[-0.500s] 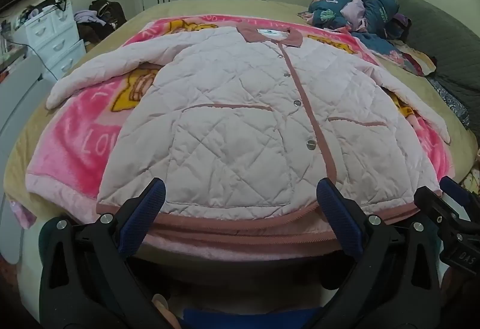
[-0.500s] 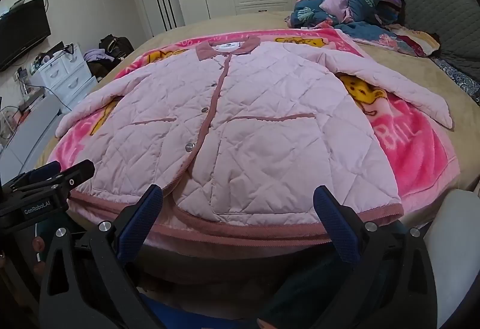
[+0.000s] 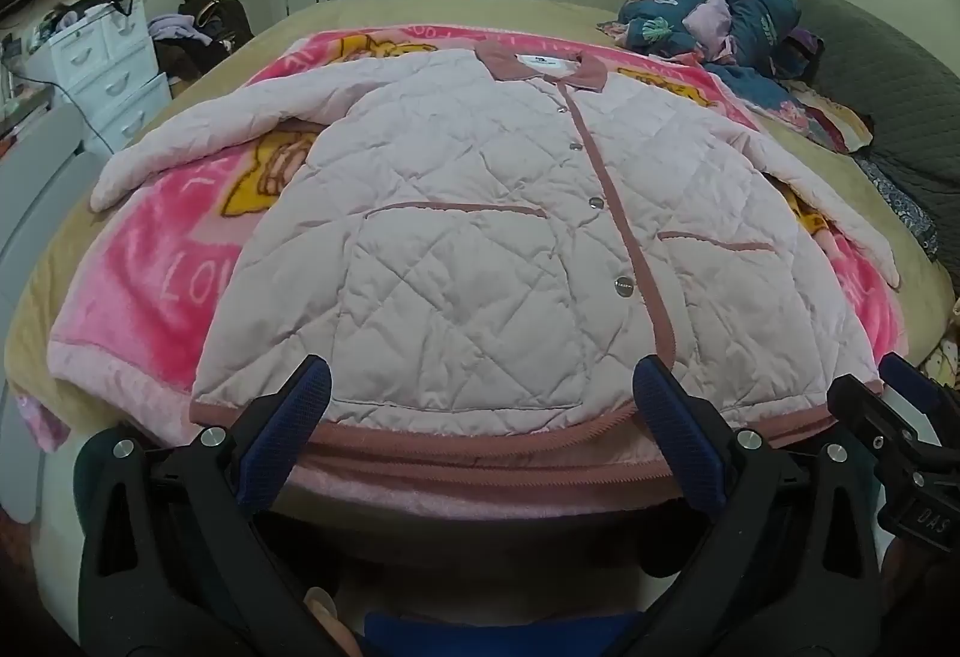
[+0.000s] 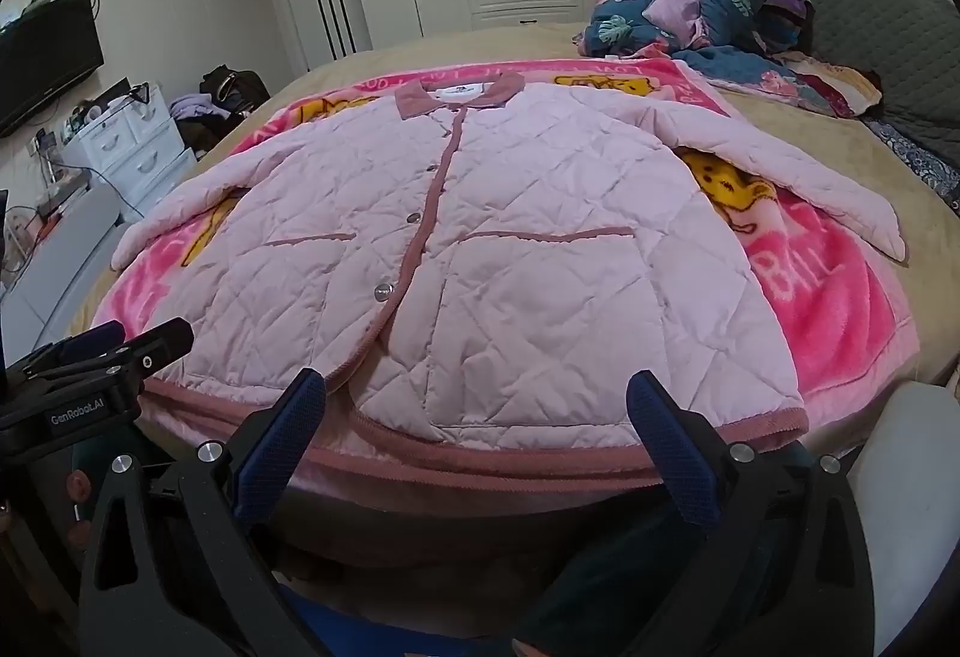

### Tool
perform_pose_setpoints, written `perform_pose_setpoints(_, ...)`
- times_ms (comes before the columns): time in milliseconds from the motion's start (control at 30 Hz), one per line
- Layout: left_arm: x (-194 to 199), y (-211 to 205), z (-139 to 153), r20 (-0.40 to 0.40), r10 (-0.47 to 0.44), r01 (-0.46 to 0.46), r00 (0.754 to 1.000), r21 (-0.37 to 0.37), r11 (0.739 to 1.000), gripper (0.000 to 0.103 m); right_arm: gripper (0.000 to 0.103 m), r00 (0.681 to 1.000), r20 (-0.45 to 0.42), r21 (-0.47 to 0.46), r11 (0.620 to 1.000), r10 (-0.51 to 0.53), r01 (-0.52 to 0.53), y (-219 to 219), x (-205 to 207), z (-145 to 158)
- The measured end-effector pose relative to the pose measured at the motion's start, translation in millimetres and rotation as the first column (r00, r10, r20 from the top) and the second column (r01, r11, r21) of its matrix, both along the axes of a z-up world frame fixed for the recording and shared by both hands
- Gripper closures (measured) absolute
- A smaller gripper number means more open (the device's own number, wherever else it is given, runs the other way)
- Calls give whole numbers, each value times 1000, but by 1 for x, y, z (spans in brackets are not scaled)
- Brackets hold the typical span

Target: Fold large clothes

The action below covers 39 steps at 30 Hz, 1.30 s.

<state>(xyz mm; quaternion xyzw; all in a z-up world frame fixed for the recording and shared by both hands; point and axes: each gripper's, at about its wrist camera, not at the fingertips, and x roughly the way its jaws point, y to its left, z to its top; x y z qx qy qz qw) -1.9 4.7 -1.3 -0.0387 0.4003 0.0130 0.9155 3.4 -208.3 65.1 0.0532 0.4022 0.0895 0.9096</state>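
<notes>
A: Jacket, quilted, pale pink, darker pink trim. Location: laid flat, front up and buttoned, on a pink blanket across the bed; collar at the far side, hem at the near edge. Both sleeves are spread outward, left sleeve and right sleeve.

B: Grippers?

A: Left gripper, jaws spread wide, held over the near hem, nothing gripped. Right gripper, likewise spread and empty, at the hem's right half.

B: Step in hand?

A: Judged as the start: no fold is made yet. A sleeve or side edge is probably to be pinched next and carried across the front; the thick padding calls for a firm bite.
</notes>
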Motion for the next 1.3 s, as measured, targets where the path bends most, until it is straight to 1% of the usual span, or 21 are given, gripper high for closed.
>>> perform_pose_setpoints(1300, 2, 2, -5, -3, 10, -10, 1000, 8, 1000, 8, 4, 1000, 2, -16, 1000, 5, -5, 5, 0, -1)
